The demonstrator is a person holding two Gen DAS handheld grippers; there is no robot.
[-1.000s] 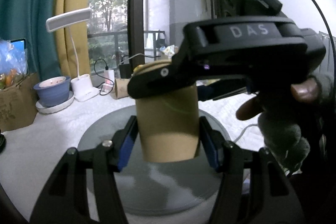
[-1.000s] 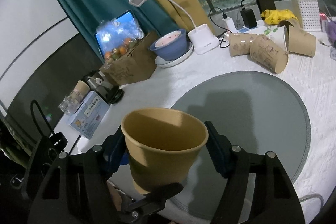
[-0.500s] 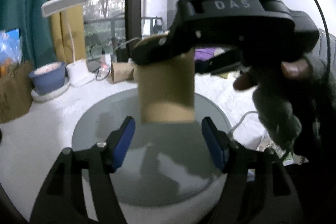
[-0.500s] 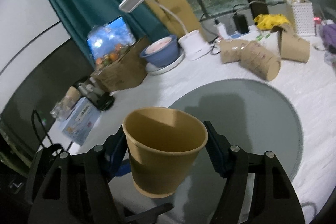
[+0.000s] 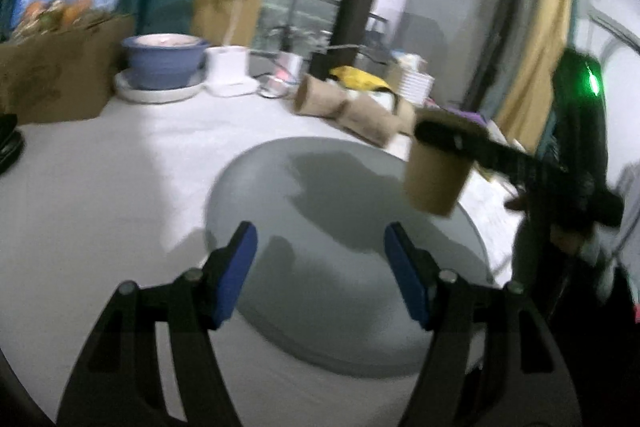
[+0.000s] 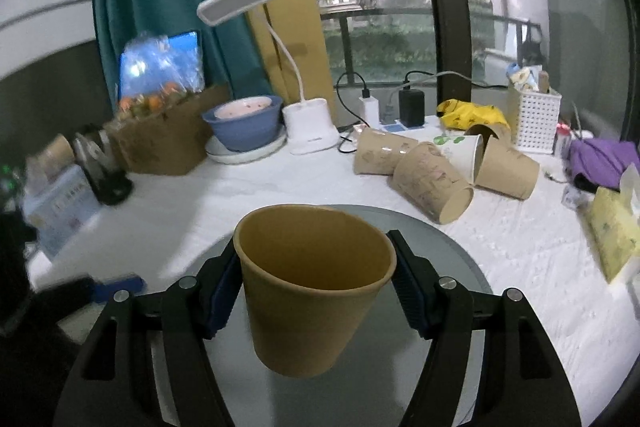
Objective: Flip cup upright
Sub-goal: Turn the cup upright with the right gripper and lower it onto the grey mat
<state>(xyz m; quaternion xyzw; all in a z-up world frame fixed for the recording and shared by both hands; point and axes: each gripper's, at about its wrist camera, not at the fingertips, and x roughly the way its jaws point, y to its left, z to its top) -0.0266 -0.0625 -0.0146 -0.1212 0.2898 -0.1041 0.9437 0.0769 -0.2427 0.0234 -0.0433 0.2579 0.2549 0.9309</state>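
A brown paper cup (image 6: 316, 291) sits upright, mouth up, between the blue pads of my right gripper (image 6: 316, 283), which is shut on it and holds it above the grey round mat (image 6: 460, 267). In the left wrist view the same cup (image 5: 434, 173) hangs in the right gripper over the mat's (image 5: 340, 227) right side. My left gripper (image 5: 320, 271) is open and empty, pulled back near the mat's front edge.
Several paper cups (image 6: 432, 179) lie on their sides behind the mat. A blue bowl (image 6: 244, 123), a white desk lamp (image 6: 308, 131), a cardboard box (image 6: 160, 143) and a white basket (image 6: 534, 123) stand at the back on the white tablecloth. A yellow packet (image 6: 614, 227) lies right.
My left gripper has let go of the cup and drawn back to the left. The right gripper keeps the cup and has carried it toward the right, mouth up.
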